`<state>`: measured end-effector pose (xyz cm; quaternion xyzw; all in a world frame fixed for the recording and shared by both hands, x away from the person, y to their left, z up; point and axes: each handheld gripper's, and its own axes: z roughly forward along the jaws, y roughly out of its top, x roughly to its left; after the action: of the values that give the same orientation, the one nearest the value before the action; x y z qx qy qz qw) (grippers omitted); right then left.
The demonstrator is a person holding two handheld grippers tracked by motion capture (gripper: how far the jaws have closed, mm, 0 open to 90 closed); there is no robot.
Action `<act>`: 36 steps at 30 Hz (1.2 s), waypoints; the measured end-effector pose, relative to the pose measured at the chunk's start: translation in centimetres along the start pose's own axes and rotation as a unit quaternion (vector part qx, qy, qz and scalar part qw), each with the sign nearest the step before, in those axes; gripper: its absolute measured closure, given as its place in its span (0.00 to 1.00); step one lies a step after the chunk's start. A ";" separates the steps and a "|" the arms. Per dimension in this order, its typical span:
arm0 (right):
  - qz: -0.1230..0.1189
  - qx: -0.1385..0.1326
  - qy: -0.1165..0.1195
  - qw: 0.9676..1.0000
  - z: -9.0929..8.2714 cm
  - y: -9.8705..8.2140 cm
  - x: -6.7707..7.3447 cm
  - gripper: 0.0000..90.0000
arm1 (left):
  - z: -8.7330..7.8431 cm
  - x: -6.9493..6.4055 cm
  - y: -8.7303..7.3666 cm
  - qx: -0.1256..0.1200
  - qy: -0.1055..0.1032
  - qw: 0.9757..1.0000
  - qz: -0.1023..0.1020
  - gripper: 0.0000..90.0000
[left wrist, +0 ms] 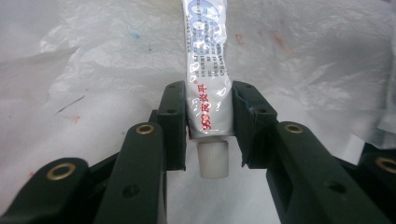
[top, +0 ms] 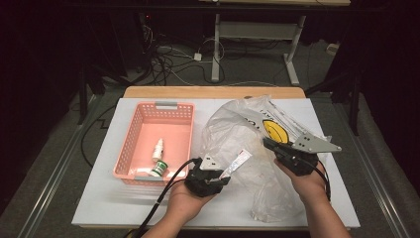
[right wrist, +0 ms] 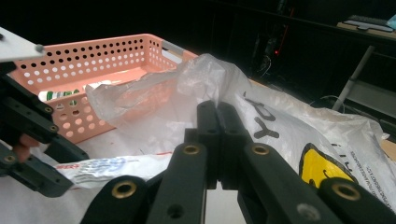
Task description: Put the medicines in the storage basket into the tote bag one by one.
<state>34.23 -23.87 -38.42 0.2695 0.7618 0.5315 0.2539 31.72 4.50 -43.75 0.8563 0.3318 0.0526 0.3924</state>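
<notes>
Left gripper view: tube [left wrist: 208, 88] runs lengthwise between jaws, cap toward camera.

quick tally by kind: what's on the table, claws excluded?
Pink basket: 1
Small bottles in the basket: 2
Tube held by the left claw: 1
Clear plastic bag: 1
Total: 5

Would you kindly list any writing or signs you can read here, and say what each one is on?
Tube in the left gripper: large blue print at the top and red and grey characters below, none readable.
Plastic bag held by the right gripper: black letters, perhaps "YO", cut off; a yellow sign with black lines.
Bottles in the pink basket: labels too small to read.
</notes>
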 end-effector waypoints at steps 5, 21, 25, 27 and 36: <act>0.000 -0.001 0.001 1.000 0.0 0.1 0.1 1.00 | 1.1 0.3 0.5 0.005 0.007 1.000 -0.003 0.73; -0.002 -0.004 0.004 1.000 0.0 0.2 0.2 1.00 | 4.7 0.6 2.9 0.001 0.031 1.000 -0.002 0.73; -0.002 -0.005 0.004 1.000 0.1 0.2 0.2 1.00 | 5.7 0.5 3.9 -0.002 0.037 0.999 -0.001 0.73; -0.001 -0.005 0.005 1.000 0.1 0.1 0.1 1.00 | 6.2 0.6 4.3 -0.006 0.042 0.999 0.003 0.73; 0.001 -0.004 0.005 1.000 0.1 0.1 0.1 1.00 | 7.7 0.9 5.4 -0.017 0.049 0.999 0.002 0.73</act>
<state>34.24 -23.71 -38.38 0.2668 0.7605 0.5363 0.2507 37.92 -2.43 -45.43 0.8464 0.3479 0.1006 0.3905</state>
